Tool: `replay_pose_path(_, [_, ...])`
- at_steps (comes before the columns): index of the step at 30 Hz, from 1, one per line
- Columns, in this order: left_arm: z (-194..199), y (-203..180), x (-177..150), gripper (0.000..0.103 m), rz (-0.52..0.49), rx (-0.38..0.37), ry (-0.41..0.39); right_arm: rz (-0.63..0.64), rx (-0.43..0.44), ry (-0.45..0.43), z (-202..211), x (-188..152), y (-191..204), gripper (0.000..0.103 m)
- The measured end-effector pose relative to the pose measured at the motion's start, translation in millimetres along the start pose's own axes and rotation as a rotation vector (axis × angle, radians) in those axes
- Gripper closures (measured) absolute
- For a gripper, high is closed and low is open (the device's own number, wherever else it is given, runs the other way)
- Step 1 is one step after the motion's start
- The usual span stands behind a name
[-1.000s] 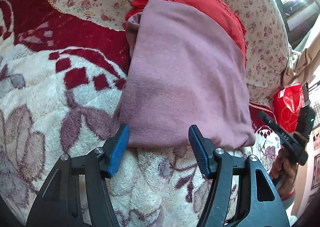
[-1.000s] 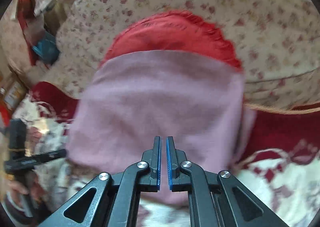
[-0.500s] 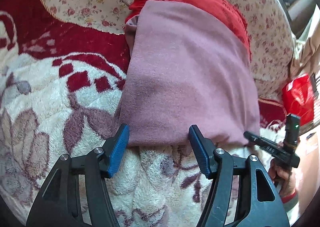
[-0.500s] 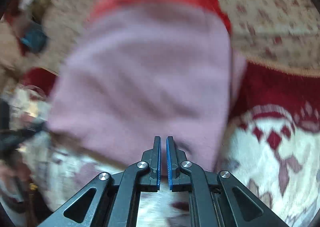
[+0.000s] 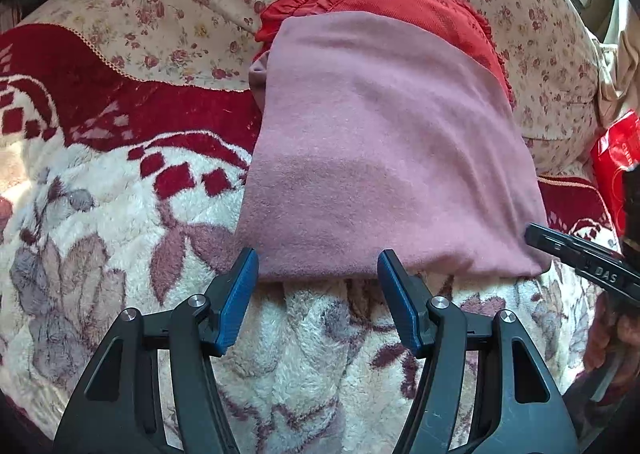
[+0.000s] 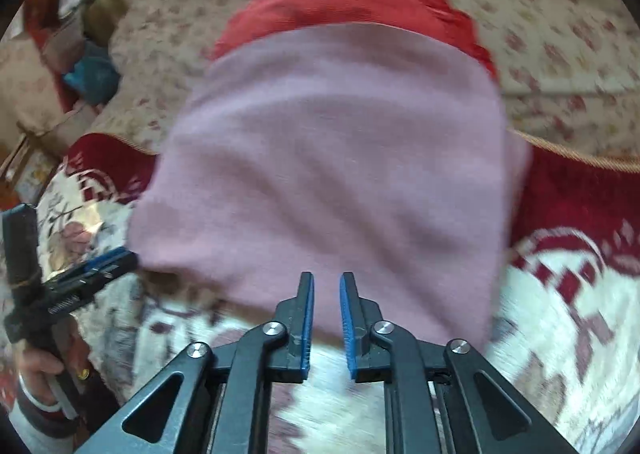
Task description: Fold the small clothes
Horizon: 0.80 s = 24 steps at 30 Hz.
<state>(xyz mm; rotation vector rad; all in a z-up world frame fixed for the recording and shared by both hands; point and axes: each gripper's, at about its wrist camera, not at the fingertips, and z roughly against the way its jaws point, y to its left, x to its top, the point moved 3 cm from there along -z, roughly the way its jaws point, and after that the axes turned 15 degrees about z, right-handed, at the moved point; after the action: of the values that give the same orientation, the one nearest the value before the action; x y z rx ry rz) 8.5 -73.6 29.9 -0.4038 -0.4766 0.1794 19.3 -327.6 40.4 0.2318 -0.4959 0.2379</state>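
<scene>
The left tongs (image 5: pixel 318 268) stand wide apart with nothing between their blue pads, tips just short of the near hem of a folded dusty-pink fleece garment (image 5: pixel 384 158). The right tongs (image 6: pixel 327 294) have just been opening to a narrow gap and grip nothing; their tips hang over the same near hem, though blur in the right wrist view hides whether they touch it. In the left wrist view the right tongs' tip sits at the garment's near right corner, touching or just beside it. The pink garment lies flat on a plush cream-and-maroon floral blanket (image 5: pixel 120 238), its long axis running away from the tongs, the far end resting on a red ruffle-edged cloth (image 5: pixel 416 6) that shows only as a band beyond the pink; the rest is covered. A small grey-pink flap pokes out at the garment's far left edge. Behind both lies a cream rose-print quilt (image 5: pixel 172 2). A red glossy packet (image 5: pixel 616 158) is cut off at the right edge. A hand (image 6: pixel 44 370) holds the left tongs' handle, seen from the right wrist, and cloth bundles at the far left there are too smeared to tell.
</scene>
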Motion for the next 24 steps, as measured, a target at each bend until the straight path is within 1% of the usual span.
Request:
replay_pose_path(2, [3,3,-1,0.041,0.026,-0.023,0.003,0.043,0.018,0.004,-13,12,15,0.086])
replay_pose_path(3, [5,6,-1,0.041,0.048,-0.043,0.006,0.065,0.028,0.01,-23,16,24,0.083])
replay_pose_path(4, [7,6,-2,0.041,0.068,-0.057,0.008,0.078,0.04,0.026,-35,19,29,0.078])
replay_pose_path(5, [8,8,-3,0.041,0.089,-0.074,0.012,0.087,0.054,0.072,-50,21,33,0.077])
replay_pose_path(6, [9,13,-4,0.041,0.122,-0.099,0.016,0.092,0.061,0.142,-65,19,35,0.076])
replay_pose_path(7, [10,16,-4,0.041,0.149,-0.116,0.018,0.101,0.05,0.18,-73,24,36,0.076])
replay_pose_path(8, [10,20,-5,0.041,0.177,-0.134,0.019,0.127,0.021,0.171,-72,34,41,0.076])
replay_pose_path(9, [11,23,-5,0.04,0.204,-0.156,0.019,0.149,0.016,0.14,-67,45,47,0.076])
replay_pose_path(10, [11,24,-4,0.039,0.223,-0.172,0.016,0.172,0.028,0.097,-58,62,56,0.076])
replay_pose_path(11, [11,26,-2,0.035,0.252,-0.2,0.005,0.191,0.04,0.066,-51,76,64,0.075])
replay_pose_path(12, [11,27,0,0.031,0.278,-0.218,-0.006,0.221,0.044,0.03,-45,96,76,0.069])
replay_pose_path(13, [9,29,4,0.031,0.32,-0.234,-0.018,0.254,0.035,0.0,-41,117,88,0.058])
replay_pose_path(14, [7,30,7,0.03,0.347,-0.239,-0.022,0.279,0.024,-0.018,-42,138,99,0.055])
replay_pose_path(15, [5,30,10,0.03,0.364,-0.244,-0.022,0.288,0.023,-0.02,-45,153,108,0.049])
replay_pose_path(16, [3,30,13,0.03,0.378,-0.252,-0.024,0.286,0.024,-0.008,-54,170,115,0.044])
replay_pose_path(17, [1,30,16,0.029,0.394,-0.26,-0.026,0.282,0.025,0.023,-69,185,123,0.042])
replay_pose_path(19, [-5,33,19,0.029,0.429,-0.278,-0.015,0.289,0.036,0.115,-108,205,139,0.042])
replay_pose_path(20, [-8,35,20,0.029,0.448,-0.288,-0.01,0.3,0.023,0.174,-130,210,147,0.042])
replay_pose_path(22, [-11,39,20,0.029,0.462,-0.306,-0.009,0.347,-0.03,0.244,-155,211,156,0.041])
replay_pose_path(24, [-13,41,20,0.029,0.461,-0.32,-0.024,0.433,-0.115,0.284,-179,213,167,0.039])
